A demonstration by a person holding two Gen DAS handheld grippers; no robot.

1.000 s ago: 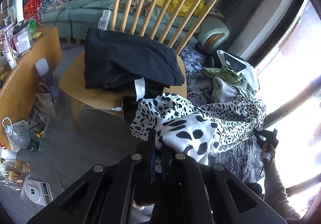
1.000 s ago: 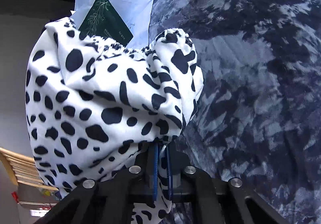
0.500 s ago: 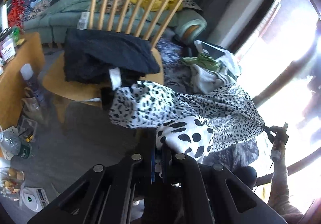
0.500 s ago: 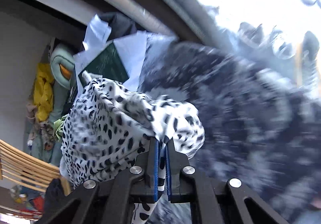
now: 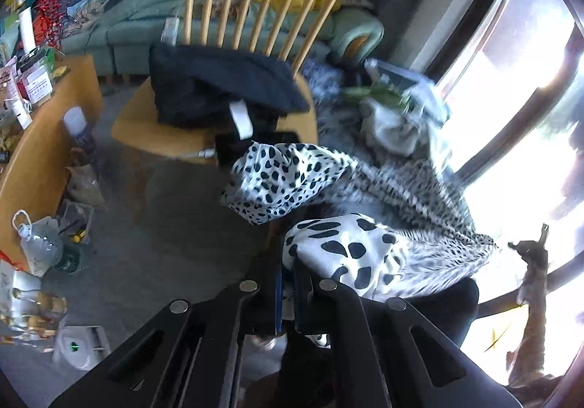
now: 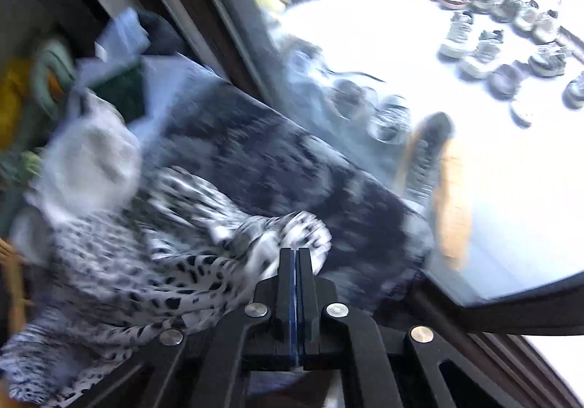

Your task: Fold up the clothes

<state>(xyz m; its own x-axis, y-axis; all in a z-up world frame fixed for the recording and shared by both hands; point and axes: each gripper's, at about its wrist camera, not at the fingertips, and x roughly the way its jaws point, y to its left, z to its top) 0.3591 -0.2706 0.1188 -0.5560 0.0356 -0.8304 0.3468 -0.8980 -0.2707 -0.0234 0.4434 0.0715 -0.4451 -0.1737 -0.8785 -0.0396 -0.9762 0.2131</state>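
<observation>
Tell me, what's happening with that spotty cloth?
A person is holding a claw in each hand and folding clothes. The left claw is shut on one edge of the black-and-white spotted garment. The right claw is shut too, with the spotty cloth bunched against its tip, so the garment hangs stretched between them over the dark patterned blanket. A folded black garment already lies on the wooden chair.

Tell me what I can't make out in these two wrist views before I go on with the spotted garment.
- Left gripper: whether cloth sits between the fingers; the spotted garment drapes over the tips.
- Right gripper: fingers look pressed together, but motion blur hides whether they pinch the garment.
- Garment type and edges: blurred in both views.
- Black clothes on the chair: how many pieces, unclear.
</observation>
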